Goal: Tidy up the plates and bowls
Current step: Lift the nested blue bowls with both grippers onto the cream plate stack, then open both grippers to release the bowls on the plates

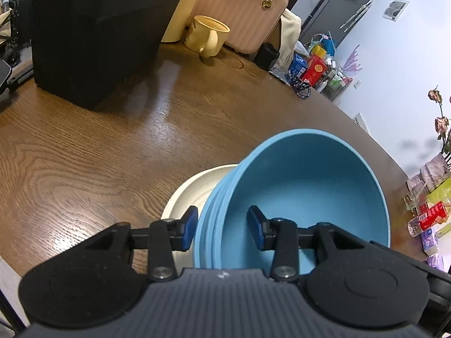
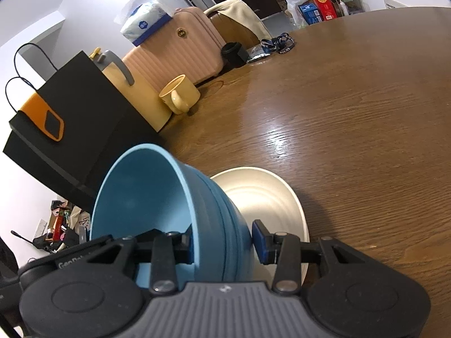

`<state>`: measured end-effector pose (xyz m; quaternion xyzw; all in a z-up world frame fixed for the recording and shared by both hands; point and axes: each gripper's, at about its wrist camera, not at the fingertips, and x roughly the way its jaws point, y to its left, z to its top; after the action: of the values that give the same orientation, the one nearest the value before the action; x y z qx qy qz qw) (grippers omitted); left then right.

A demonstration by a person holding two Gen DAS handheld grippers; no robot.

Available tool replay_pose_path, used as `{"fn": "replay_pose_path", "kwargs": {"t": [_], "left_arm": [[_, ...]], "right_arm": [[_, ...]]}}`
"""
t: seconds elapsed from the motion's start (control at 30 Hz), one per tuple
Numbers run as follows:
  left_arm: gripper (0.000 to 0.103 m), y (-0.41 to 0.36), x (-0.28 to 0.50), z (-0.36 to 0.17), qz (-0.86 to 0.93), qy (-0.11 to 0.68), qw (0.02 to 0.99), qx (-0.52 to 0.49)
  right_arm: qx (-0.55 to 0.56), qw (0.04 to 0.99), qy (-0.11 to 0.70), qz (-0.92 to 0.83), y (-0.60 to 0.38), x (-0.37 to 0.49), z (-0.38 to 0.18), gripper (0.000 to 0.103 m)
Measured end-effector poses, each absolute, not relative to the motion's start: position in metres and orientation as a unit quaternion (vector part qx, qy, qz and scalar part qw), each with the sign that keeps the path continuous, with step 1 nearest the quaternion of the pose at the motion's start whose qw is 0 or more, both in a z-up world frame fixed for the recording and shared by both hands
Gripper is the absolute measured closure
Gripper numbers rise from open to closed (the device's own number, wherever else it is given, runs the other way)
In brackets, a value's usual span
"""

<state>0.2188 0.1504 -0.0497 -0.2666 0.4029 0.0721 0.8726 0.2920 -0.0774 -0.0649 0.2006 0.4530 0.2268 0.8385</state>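
A blue ribbed bowl (image 1: 304, 194) sits tilted on a cream plate (image 1: 194, 188) on the brown wooden table (image 1: 98, 152). My left gripper (image 1: 222, 228) straddles the bowl's near rim, one pad outside and one inside, with a gap left at the inner pad. My right gripper (image 2: 225, 243) straddles the opposite rim of the same bowl (image 2: 146, 194), also with its pads spread apart. The cream plate (image 2: 267, 197) lies under the bowl.
A black box (image 1: 93, 36) stands at the back left of the table, with a cream mug (image 1: 207, 35) and a pink ribbed suitcase (image 1: 242, 11) behind. The black box (image 2: 70, 124), the mug (image 2: 180, 93) and a lanyard (image 2: 277, 43) show in the right wrist view.
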Motion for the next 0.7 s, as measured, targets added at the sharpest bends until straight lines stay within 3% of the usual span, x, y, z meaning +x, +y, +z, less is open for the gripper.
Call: {"fn": "replay_pose_path", "kwargs": {"t": [0.47,0.5,0.57,0.6,0.63,0.7], "left_arm": [[0.063,0.147,0.23,-0.055,0.066,0.4,0.876,-0.263],[0.061,0.145,0.228,-0.054,0.068,0.394,0.88,-0.257],[0.048,0.143,0.226,-0.051,0.073,0.382,0.888,-0.246],[0.045,0.143,0.225,-0.049,0.074,0.377,0.891,-0.242],[0.035,0.142,0.223,-0.047,0.074,0.372,0.894,-0.239],[0.025,0.14,0.219,-0.042,0.082,0.361,0.9,-0.231]], "right_arm": [[0.172,0.851,0.438,0.232,-0.075,0.3,-0.064,0.06],[0.162,0.856,0.432,0.234,-0.073,0.298,-0.062,0.057],[0.15,0.862,0.422,0.238,-0.072,0.295,-0.057,0.031],[0.144,0.865,0.416,0.239,-0.072,0.293,-0.055,0.022],[0.141,0.868,0.411,0.24,-0.073,0.291,-0.053,0.012],[0.14,0.871,0.403,0.242,-0.075,0.288,-0.05,0.011]]}}
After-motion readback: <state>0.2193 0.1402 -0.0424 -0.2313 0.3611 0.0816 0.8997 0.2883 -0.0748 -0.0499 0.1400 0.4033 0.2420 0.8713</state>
